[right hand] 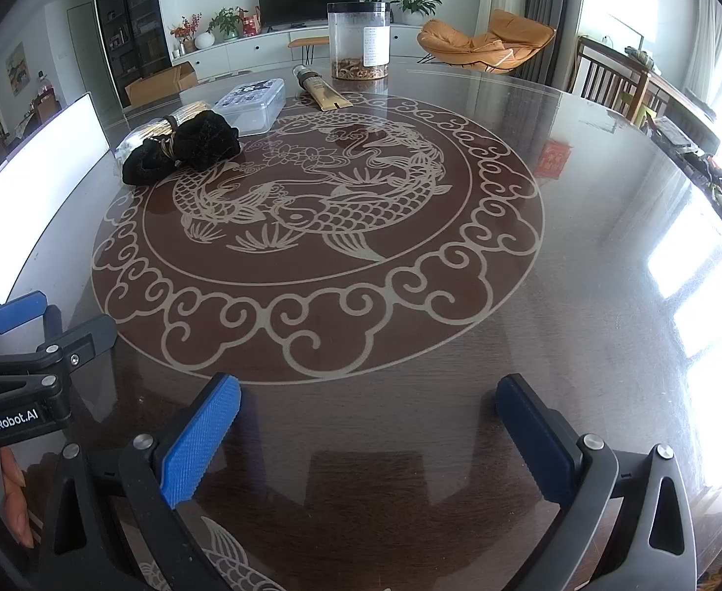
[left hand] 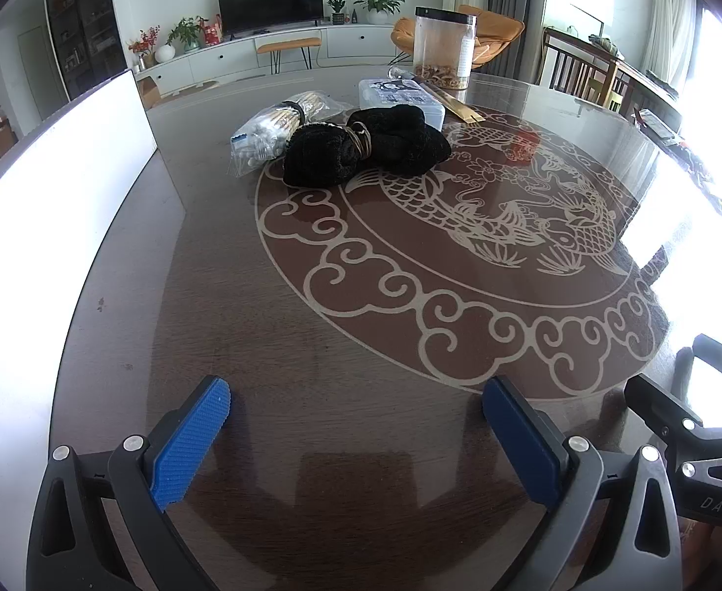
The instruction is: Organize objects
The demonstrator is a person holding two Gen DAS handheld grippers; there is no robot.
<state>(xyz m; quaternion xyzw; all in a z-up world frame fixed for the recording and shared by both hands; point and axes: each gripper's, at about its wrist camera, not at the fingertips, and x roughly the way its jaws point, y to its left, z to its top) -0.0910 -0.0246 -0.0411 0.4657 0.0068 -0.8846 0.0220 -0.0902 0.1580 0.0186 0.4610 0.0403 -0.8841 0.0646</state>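
On the far left part of the round table (left hand: 272,344), left to right:
white board: upright panel (left hand: 60,187) at the table's left edge, stiff, likely a bin wall or divider, can't tell which.
cotton swab bag: clear plastic bag (left hand: 257,140) of swabs, lying flat, touching the black bundle. Light, crinkly, slippery film; judge best pinched at a loose bag edge or across its narrow width.
stick bundle: pale sticks (left hand: 307,108) banded together, behind the swab bag, partly hidden. Light, stiff, thin; grip near the band so they don't fan out.
black fabric bundle: soft dark cloth (left hand: 366,147) cinched at the middle by gold rings, on the rim of the fish pattern. Light, squashy, won't slip; the cinched waist looks like the firmest hold.
clear plastic box: lidded flat box (left hand: 403,96) just behind the cloth. Rigid, smooth; take it across the short sides.
gold tube: flat squeezable tube (right hand: 324,91) beside the box, dark cap pointing away. Grip mid-body, gently.
clear jar: tall black-lidded jar (right hand: 359,39), brown contents only at the bottom, farthest back. Hard, slick, tippy; hold low on the body.
left gripper: (left hand: 356,423) blue pads spread wide, nothing between them, low over bare table, well apart from the pile.
right gripper: (right hand: 368,418) same, spread wide and empty, near table edge.
stage: judge nothing picked up yet.
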